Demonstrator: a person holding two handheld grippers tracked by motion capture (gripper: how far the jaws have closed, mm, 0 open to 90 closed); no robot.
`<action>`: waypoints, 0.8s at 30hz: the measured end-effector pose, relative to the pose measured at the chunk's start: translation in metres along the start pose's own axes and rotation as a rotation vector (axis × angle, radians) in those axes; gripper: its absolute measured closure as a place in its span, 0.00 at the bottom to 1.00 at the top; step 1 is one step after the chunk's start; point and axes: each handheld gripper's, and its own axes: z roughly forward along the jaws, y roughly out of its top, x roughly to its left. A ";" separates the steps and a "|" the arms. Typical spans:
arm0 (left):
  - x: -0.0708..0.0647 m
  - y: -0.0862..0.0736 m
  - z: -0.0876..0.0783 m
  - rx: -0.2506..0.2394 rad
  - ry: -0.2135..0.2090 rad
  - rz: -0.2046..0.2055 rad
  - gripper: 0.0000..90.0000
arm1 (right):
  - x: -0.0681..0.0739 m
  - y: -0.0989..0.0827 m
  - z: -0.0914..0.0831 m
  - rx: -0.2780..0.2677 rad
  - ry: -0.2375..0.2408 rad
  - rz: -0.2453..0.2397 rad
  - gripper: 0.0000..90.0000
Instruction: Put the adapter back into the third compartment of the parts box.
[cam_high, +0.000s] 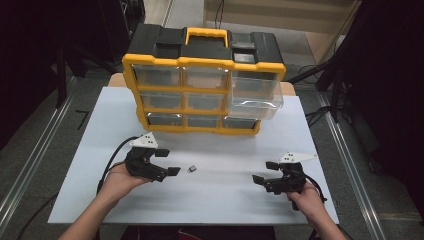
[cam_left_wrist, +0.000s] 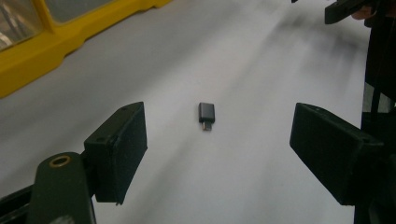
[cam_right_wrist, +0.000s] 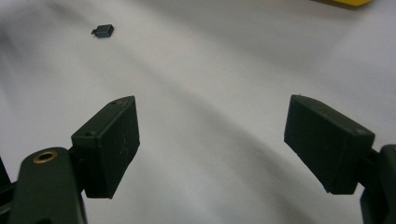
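Note:
A small dark grey adapter plug (cam_high: 191, 169) lies flat on the white table top (cam_high: 220, 195), a little in front of the organizer. My left gripper (cam_high: 167, 162) is open just left of it; in the left gripper view the adapter (cam_left_wrist: 206, 115) lies ahead, between the spread jaws of my left gripper (cam_left_wrist: 219, 149), untouched. My right gripper (cam_high: 265, 171) stands open at the table's right with nothing between its fingers; in the right gripper view my right gripper (cam_right_wrist: 212, 142) sees the adapter (cam_right_wrist: 103, 31) far off at the upper left.
A yellow and black drawer organizer (cam_high: 202, 80) stands at the back of the table, with its right-hand clear drawer (cam_high: 256, 96) pulled out. Its yellow edge (cam_left_wrist: 56, 42) shows in the left gripper view. Dark floor and metal rails flank the table.

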 end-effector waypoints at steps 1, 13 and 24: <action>0.001 0.002 0.001 -0.002 -0.002 -0.001 0.23 | 0.000 0.000 0.000 0.000 0.000 -0.001 0.18; 0.002 0.018 0.016 -0.013 0.006 0.007 0.24 | 0.000 0.000 0.000 0.001 0.003 0.002 0.18; 0.004 0.033 0.032 -0.026 0.010 0.015 0.25 | 0.000 0.000 0.000 0.001 0.005 -0.008 0.18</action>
